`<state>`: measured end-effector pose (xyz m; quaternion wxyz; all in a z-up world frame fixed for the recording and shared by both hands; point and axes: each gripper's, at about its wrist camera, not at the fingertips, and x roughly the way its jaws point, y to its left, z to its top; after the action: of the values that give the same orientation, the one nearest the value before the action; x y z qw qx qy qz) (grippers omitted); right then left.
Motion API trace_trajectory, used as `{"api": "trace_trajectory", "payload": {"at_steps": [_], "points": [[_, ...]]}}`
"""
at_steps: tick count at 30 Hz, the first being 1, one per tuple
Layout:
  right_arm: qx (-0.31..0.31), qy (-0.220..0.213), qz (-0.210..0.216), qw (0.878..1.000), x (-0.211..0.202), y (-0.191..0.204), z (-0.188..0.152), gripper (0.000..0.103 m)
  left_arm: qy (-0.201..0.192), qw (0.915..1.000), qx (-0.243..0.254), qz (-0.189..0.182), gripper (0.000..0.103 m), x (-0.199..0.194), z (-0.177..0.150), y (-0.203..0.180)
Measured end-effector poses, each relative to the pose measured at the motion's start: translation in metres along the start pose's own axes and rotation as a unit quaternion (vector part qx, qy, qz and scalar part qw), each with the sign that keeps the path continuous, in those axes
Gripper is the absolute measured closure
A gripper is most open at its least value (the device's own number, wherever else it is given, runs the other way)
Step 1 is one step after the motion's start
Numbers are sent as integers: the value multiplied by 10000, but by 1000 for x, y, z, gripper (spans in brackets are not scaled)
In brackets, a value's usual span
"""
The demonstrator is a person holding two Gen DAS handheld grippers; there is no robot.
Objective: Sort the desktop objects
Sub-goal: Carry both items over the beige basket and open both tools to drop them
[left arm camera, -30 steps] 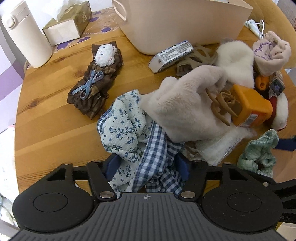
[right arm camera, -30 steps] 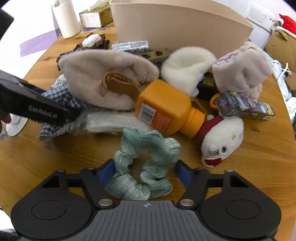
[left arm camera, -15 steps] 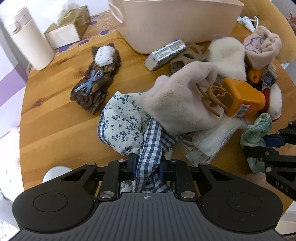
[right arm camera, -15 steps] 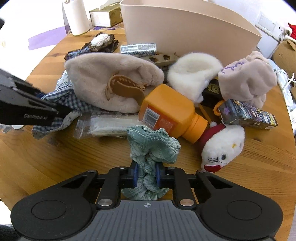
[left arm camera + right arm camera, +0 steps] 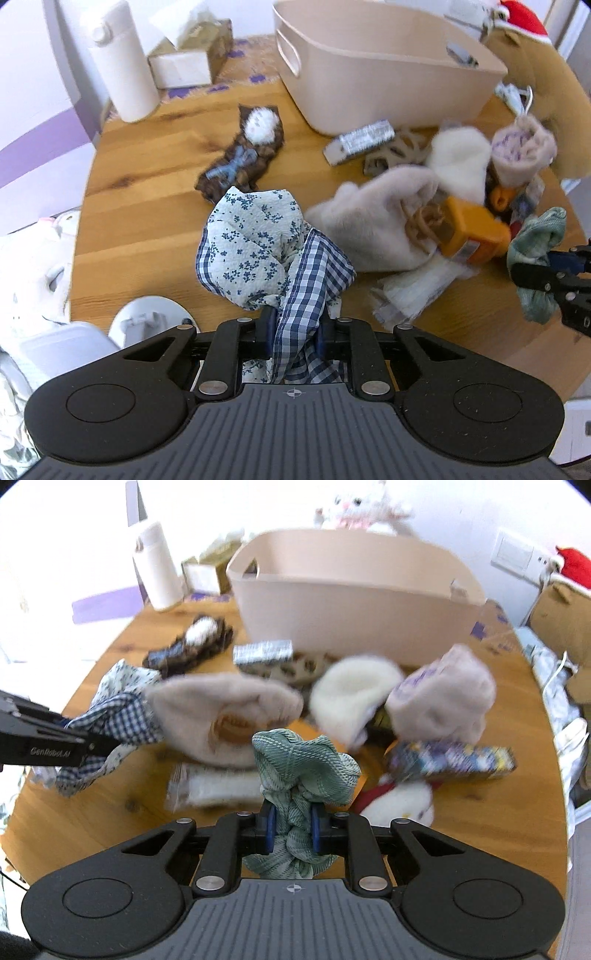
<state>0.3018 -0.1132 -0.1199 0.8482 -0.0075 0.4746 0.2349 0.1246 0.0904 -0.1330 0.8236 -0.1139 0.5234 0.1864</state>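
Your left gripper [image 5: 294,334]: pinched tight on the blue floral-and-gingham cloth [image 5: 258,251], which bunches up at centre frame above the wooden table [image 5: 147,206].
Your right gripper [image 5: 291,829]: clamped on the green scrunchie [image 5: 303,764], low centre of its view.
Beige bin [image 5: 369,74]: upper right, behind the clutter.
Orange bottle [image 5: 469,232]: right side, against the fluffy beige cloth [image 5: 373,225].

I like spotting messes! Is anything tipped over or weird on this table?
Yes. The orange bottle lies tipped on its side, half buried in a jumble of fluffy things, instead of standing. Nothing looks spilled or broken.
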Motion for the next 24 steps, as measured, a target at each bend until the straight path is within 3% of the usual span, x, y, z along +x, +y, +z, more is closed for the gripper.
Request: {"api": "trace_trajectory", "payload": {"at_steps": [13,24], "points": [[16,-825,-182,9964,-25,-39,79,85,-832,9962,-265,1,84,-48,69,2],[-373,-1191,-433,9912,-17,-71,150,85,-1309,9913,-11,133,84,-49,146,-10]]}}
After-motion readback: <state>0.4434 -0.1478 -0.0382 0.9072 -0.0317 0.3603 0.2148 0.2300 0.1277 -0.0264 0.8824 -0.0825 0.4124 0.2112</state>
